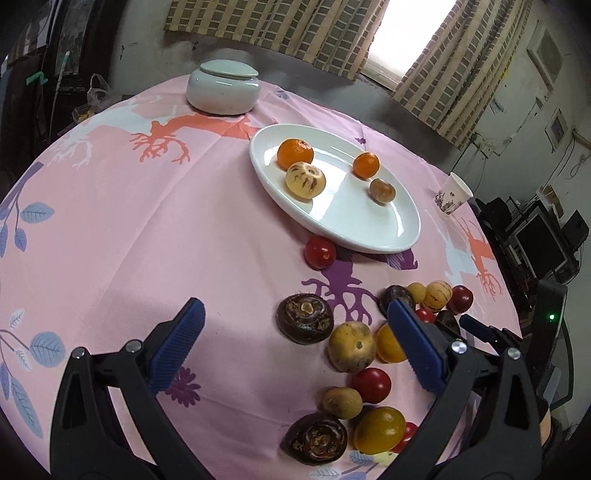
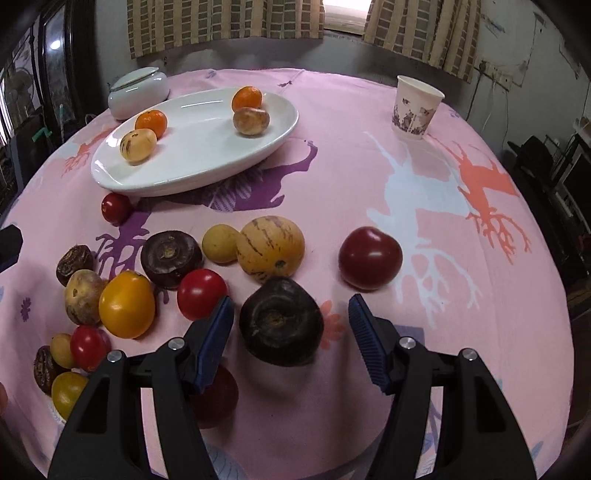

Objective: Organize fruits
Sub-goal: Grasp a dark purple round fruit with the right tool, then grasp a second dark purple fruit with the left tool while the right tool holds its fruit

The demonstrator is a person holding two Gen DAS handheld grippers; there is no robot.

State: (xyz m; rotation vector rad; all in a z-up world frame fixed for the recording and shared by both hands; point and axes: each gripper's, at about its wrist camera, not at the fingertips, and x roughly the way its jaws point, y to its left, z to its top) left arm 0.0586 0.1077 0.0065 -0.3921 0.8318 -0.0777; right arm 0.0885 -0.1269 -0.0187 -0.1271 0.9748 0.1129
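Right hand-held gripper agape — ribbed blue pads flanking, not touching, a dark, knobbly round fruit — glossy oval white plate beyond.

A: Setting, as catalogued?

B: A lived-in room of a home, somewhat cluttered. Item: round table under a pink tablecloth printed with deer and leaves. Item: checked curtains in tan and grey, drawn partly back from a bright window.

A: Tableware?

B: White oval plate, lidded ceramic jar, printed paper cup. Domestic pieces, none matched.

A: Surroundings?

B: Scuffed plaster wall with loose cables, a wall unit high in the left wrist view, dark monitors stacked at the right edge, a glazed dark cabinet at the left.
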